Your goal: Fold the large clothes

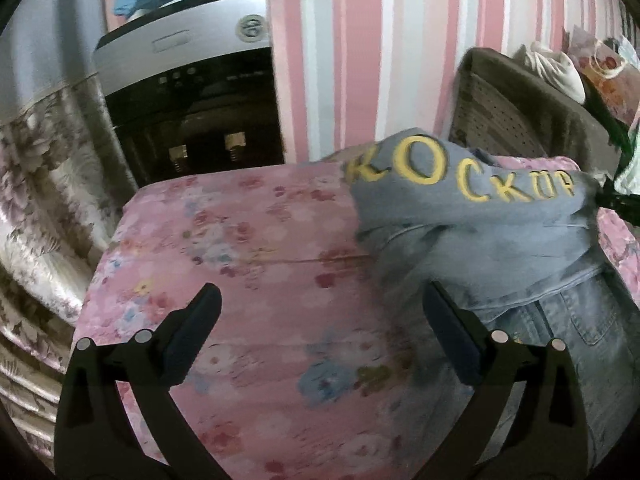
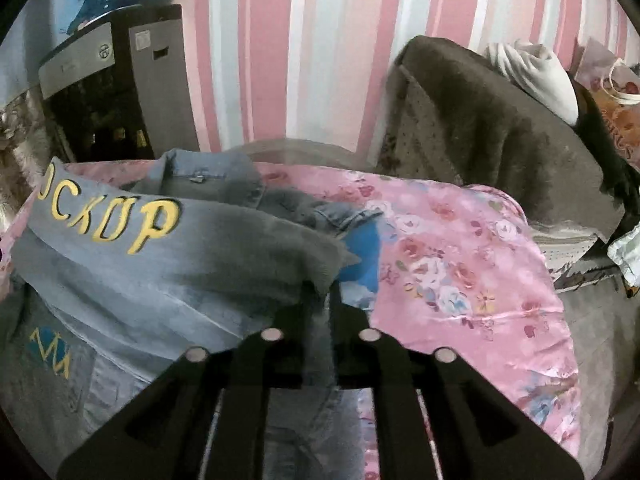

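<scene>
A blue denim jacket [image 1: 460, 220] with yellow letters lies bunched on the right half of a pink floral bed cover [image 1: 240, 240]. My left gripper [image 1: 320, 292] hovers open above the cover, nothing between its fingers, and its right finger [image 1: 444, 320] is close to the jacket's edge. In the right wrist view the jacket [image 2: 140, 272] fills the left side, its lettered panel raised off the cover [image 2: 460, 260]. My right gripper [image 2: 322, 286] is shut on a fold of that denim at the panel's right corner. A blue patch shows just beyond the fingertips.
A grey and black water dispenser [image 1: 188, 100] stands against the pink striped wall behind the bed. A flowered curtain [image 1: 40, 200] hangs at the left. A brown fuzzy chair back [image 2: 500, 132] with a white bag [image 2: 536, 76] stands at the right.
</scene>
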A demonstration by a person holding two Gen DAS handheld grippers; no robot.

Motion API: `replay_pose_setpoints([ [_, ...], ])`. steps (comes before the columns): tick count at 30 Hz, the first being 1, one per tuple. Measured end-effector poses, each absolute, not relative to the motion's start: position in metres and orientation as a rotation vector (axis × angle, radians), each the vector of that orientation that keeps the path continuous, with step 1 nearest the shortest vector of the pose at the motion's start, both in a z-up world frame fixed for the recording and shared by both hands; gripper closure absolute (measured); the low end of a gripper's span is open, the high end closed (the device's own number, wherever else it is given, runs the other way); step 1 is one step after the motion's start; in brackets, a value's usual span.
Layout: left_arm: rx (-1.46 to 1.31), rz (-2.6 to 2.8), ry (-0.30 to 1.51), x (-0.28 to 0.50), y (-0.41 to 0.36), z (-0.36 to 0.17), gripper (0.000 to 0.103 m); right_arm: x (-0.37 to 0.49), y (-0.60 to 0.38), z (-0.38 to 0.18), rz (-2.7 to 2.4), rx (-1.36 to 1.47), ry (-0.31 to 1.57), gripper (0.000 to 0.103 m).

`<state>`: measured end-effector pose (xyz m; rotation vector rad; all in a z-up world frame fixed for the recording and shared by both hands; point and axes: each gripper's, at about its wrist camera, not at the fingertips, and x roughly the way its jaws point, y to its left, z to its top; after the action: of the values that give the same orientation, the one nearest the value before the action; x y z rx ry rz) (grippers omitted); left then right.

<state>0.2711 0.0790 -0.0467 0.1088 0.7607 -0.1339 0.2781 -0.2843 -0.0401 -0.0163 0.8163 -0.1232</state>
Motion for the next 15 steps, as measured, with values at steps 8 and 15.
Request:
replay_pose_setpoints([
  [8,0.150,-0.181,0.784,0.290,0.045,-0.051,0.003,0.270,-0.304,-0.047,-0.004,0.121,0.823,0.060],
  [15,0.111,-0.264,0.906,0.318,0.021,-0.077,0.051,0.282,-0.305,-0.087,0.130,0.235,0.839,0.077],
])
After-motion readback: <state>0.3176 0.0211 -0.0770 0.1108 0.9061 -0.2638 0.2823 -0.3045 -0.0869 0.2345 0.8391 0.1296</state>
